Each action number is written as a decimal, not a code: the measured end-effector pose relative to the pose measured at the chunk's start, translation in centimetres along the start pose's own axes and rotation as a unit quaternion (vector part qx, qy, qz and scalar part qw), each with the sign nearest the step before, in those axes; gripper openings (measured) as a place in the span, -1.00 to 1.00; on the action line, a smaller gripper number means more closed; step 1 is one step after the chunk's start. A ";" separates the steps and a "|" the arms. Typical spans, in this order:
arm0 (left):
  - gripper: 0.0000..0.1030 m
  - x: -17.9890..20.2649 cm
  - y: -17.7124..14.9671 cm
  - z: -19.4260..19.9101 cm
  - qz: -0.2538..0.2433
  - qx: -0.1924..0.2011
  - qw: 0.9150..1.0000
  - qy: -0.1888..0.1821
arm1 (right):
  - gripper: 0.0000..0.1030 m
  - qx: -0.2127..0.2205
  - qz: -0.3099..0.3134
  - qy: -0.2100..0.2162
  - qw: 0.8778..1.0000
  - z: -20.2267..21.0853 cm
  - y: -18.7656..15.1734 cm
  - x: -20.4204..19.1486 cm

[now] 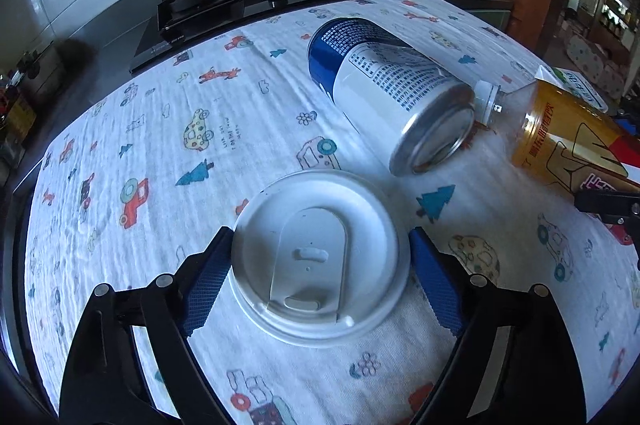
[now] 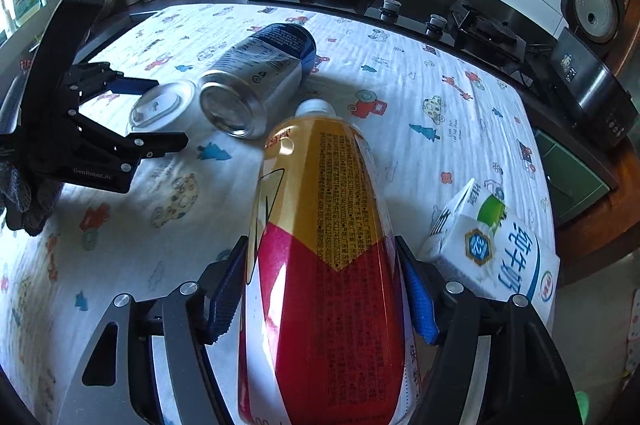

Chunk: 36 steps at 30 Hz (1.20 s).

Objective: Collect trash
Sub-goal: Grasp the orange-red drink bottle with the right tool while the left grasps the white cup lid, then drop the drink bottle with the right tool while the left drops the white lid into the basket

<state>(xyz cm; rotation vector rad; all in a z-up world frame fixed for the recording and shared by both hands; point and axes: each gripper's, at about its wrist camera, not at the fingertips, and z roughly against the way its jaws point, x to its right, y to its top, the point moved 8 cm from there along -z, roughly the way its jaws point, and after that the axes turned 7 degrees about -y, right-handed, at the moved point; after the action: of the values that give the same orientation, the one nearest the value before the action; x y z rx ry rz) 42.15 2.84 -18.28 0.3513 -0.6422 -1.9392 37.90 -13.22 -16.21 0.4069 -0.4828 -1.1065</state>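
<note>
Two grippers at trash on the desk.
The left gripper straddles a white cup lid, jaws wide; the right gripper clasps a lying bottle, beside a can and milk carton.

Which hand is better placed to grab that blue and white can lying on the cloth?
Probably the left. Its tongs straddle only the white lid, just short of the can. The right tongs already flank the yellow and red bottle.
</note>
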 end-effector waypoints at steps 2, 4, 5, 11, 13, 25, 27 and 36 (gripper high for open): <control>0.65 0.5 -0.8 1.0 0.004 0.004 1.000 -0.001 | 0.30 0.005 -0.005 0.003 1.000 0.9 -0.6 -0.3; 0.65 1.0 -1.7 2.1 0.008 0.008 1.000 -0.003 | 0.30 0.011 -0.011 0.006 1.000 2.0 -1.3 -0.6; 0.65 1.3 -2.1 2.7 0.009 0.011 1.000 -0.003 | 0.29 0.012 -0.014 0.009 1.000 2.4 -1.6 -0.7; 0.65 3.4 -4.0 6.0 0.016 0.029 0.999 -0.014 | 0.29 0.032 -0.029 0.015 0.999 6.1 -3.8 -1.4; 0.65 4.4 -4.6 7.2 0.013 0.036 0.999 -0.016 | 0.29 0.042 -0.034 0.014 0.998 7.5 -4.7 -1.4; 0.65 13.5 -4.6 11.1 -0.028 0.066 0.996 -0.052 | 0.29 0.082 -0.060 -0.067 0.993 15.0 -11.2 2.6; 0.65 15.7 -4.3 11.3 -0.037 0.067 0.995 -0.062 | 0.29 0.082 -0.072 -0.084 0.990 15.9 -12.6 3.9; 0.65 25.7 -2.3 10.9 -0.077 0.072 0.988 -0.114 | 0.29 0.069 -0.138 -0.141 0.978 18.5 -19.6 11.1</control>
<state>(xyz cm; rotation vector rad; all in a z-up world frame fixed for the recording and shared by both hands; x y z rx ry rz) 23.59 -16.40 -9.78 0.2776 -0.9312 -2.1054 17.00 -32.46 -9.69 0.4492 -0.7742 -1.4138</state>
